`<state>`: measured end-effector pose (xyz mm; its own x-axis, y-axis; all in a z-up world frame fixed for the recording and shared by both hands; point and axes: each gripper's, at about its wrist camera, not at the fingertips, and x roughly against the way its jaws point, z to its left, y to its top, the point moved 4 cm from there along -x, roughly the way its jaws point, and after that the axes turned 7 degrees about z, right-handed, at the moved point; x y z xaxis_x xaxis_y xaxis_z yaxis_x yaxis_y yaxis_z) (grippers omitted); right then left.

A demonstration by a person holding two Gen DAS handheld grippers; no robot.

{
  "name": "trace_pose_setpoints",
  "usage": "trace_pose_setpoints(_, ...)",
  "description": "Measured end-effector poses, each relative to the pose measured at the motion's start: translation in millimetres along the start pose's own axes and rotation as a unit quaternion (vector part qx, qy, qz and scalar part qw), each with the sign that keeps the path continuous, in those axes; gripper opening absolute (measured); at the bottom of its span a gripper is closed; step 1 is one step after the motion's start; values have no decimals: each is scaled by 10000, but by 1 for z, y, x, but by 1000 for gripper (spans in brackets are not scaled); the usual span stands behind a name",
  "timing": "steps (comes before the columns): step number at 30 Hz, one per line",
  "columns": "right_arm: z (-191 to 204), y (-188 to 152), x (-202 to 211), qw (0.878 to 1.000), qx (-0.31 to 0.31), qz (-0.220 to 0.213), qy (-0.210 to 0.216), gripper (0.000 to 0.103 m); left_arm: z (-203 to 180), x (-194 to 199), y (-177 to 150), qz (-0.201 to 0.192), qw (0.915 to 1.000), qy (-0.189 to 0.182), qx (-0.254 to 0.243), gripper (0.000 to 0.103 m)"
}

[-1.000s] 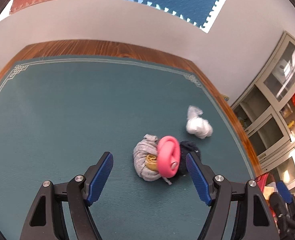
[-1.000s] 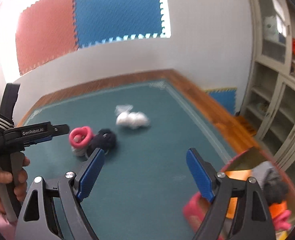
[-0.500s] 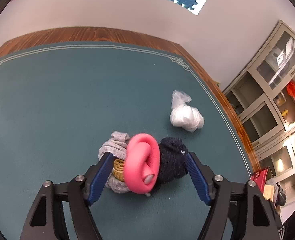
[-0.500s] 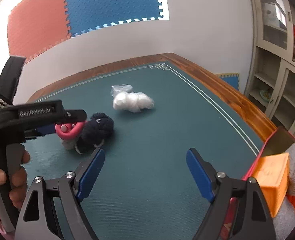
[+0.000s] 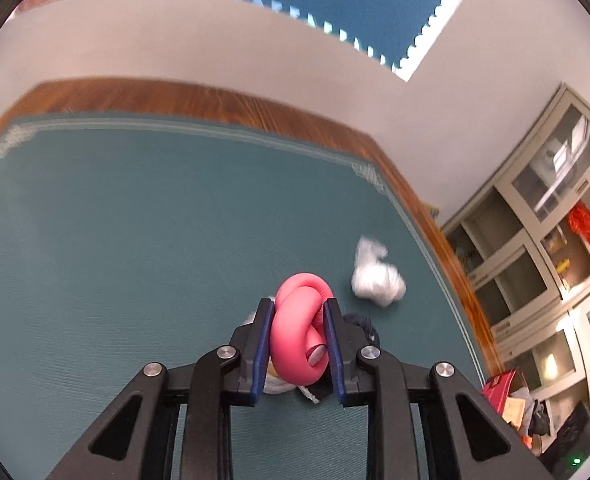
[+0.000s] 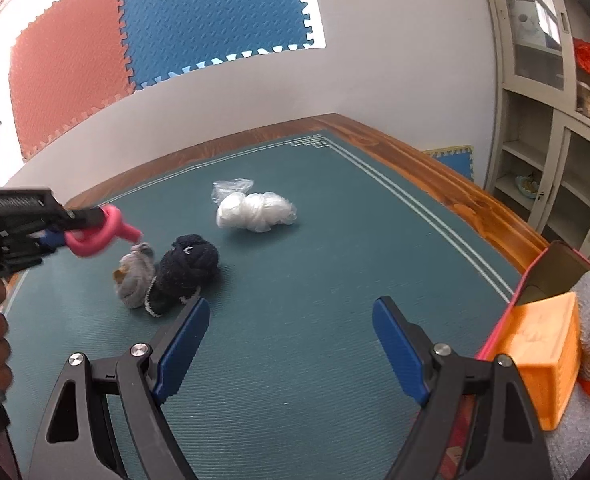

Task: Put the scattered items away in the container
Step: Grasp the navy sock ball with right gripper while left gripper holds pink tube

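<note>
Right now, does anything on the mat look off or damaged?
Nothing damaged. Three items lie loose on the mat: grey sock ball, dark sock ball, white bag. The left hand-held gripper holds the pink ring.

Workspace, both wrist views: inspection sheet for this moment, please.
Surface: teal mat on wood-edged table.
Job's things: pink ring toy lifted in left gripper; grey sock ball, dark sock ball, white plastic bundle on mat; red container at right, part filled.
Clutter: nothing seen.
Grippers: left shut on toy; right gripper open, empty.
Cables: nothing seen.
Surroundings: foam wall tiles, cabinets.
</note>
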<state>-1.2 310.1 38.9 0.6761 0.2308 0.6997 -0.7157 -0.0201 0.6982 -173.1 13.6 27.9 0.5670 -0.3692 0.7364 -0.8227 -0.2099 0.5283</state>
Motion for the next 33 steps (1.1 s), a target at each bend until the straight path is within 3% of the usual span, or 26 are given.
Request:
trace_pose_setpoints(5, 4, 5, -4, 9997, -91, 208, -14, 92, 4, 16, 5, -189, 9998, 14, 40, 26)
trace_pose_setpoints(11, 33, 20, 9, 9992, 369, -118, -107, 92, 14, 16, 8, -164, 9996, -76, 210, 26)
trace_pose_setpoints(14, 53, 26, -5, 9985, 486, 114, 210, 92, 14, 19, 8, -180, 9995, -112, 229, 26)
trace_pose_setpoints(23, 77, 39, -74, 9949, 272, 826, 507, 90, 29, 37, 15, -434, 9982, -26, 403, 26)
trace_pose_setpoints(24, 79, 39, -80, 9943, 276, 885, 519, 89, 32, 37, 16, -439, 9981, -31, 436, 26)
trace_pose_setpoints(28, 80, 30, -101, 9899, 261, 1220, 678, 67, 38, 35, 17, -430, 9977, -2, 527, 26)
trace_pose_setpoints(33, 85, 25, -94, 9904, 442, 1131, 665, 54, 48, 32, 19, -402, 9971, 66, 645, 26)
